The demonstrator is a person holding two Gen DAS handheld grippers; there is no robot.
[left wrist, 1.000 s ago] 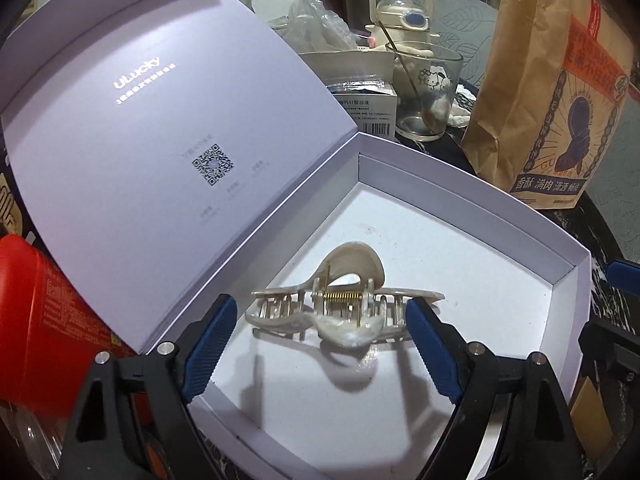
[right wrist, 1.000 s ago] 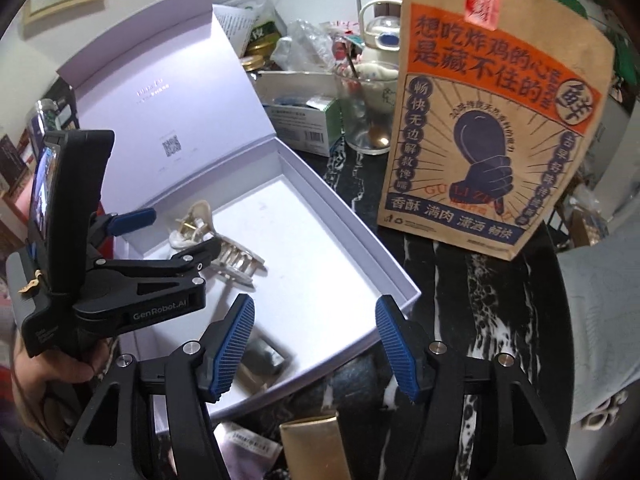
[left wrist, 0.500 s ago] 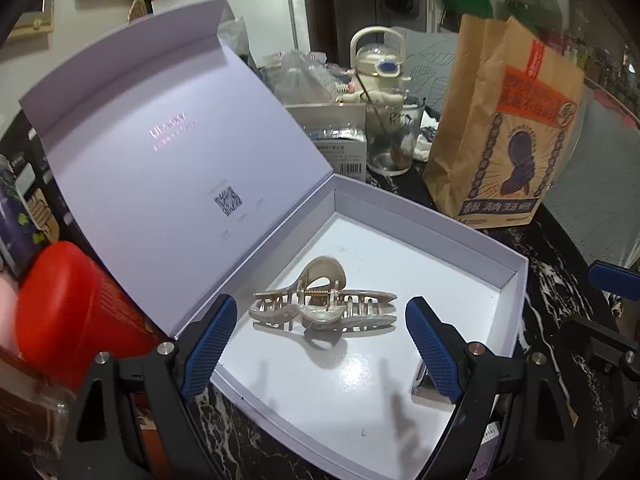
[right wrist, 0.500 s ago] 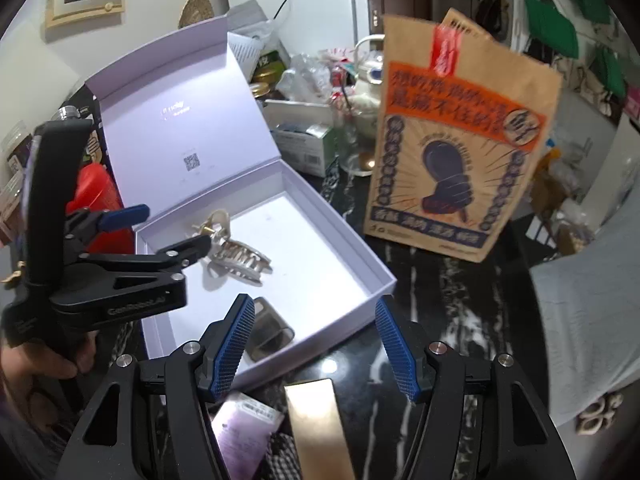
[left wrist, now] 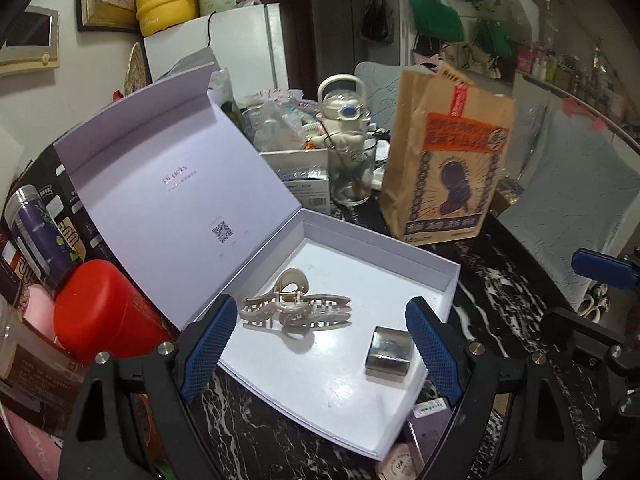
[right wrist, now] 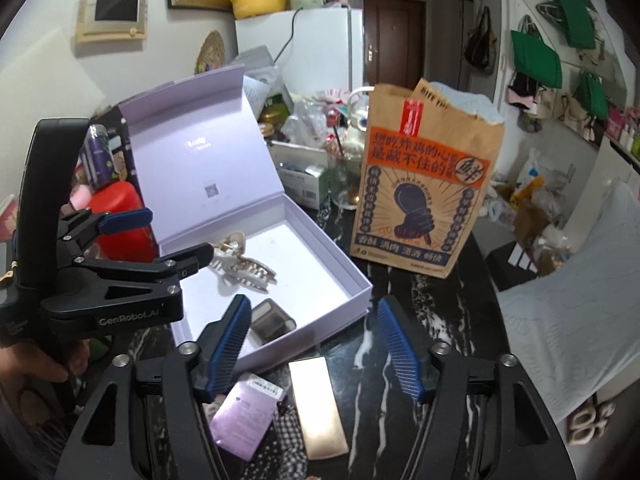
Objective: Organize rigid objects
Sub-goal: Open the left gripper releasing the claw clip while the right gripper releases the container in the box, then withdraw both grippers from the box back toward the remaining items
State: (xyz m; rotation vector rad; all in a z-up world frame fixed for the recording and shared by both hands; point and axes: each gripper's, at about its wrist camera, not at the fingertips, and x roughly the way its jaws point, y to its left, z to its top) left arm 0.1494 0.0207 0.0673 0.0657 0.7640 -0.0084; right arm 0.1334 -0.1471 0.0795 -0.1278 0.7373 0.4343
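Left wrist view: left gripper (left wrist: 318, 346) jaws wide apart, holding nothing, above the open white box (left wrist: 448, 278). Hair claw clip (left wrist: 296, 312) lies inside the box, metal case (left wrist: 389, 351) just beside it near the front corner. Box sits on the black marble table (left wrist: 500, 312).

Right wrist view: right gripper (right wrist: 316, 346) jaws opening, nothing between them, over the table edge by the box (right wrist: 352, 276). Clip (right wrist: 244, 270) and case (right wrist: 270, 322) inside. Gold bar (right wrist: 318, 406) and purple packet (right wrist: 244, 416) lie outside, near the front wall.

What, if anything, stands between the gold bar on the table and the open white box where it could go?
Nothing visible blocks it. The gold bar lies just outside the box's near wall, beside a lilac packet. Inside, the hair claw and metal case leave bare floor.
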